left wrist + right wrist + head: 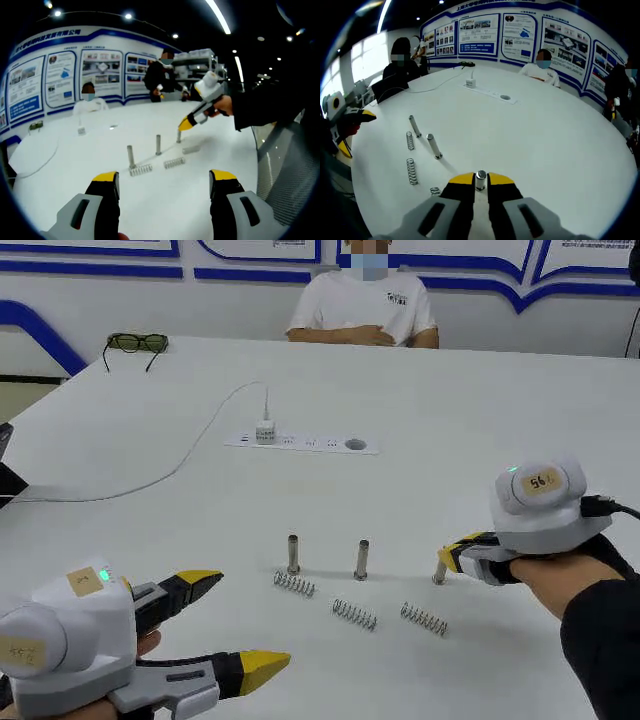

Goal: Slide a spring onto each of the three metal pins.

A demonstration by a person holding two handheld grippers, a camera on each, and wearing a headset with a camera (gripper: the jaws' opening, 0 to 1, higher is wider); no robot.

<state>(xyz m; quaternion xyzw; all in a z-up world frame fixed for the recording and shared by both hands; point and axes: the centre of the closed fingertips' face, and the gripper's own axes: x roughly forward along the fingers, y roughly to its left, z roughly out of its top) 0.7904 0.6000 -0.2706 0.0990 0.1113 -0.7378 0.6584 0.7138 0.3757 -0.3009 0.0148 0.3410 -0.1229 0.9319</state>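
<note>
Three metal pins stand upright in a row on the white table: left pin (293, 553), middle pin (362, 559), right pin (440, 572). A spring lies flat in front of each: left spring (294, 584), middle spring (354, 614), right spring (424, 618). My right gripper (447, 558) is shut on the right pin (480, 176), whose top shows between the yellow tips of the right gripper (480, 183). My left gripper (240, 622) is open and holds nothing, near the table's front left. From the left gripper (164, 177) the pins (158, 144) and springs (174, 162) lie ahead.
A power strip (300, 442) with a white plug (265, 430) and a trailing cable lies mid-table. Dark glasses (137, 341) rest at the far left. A person (362, 305) sits at the far side with folded arms.
</note>
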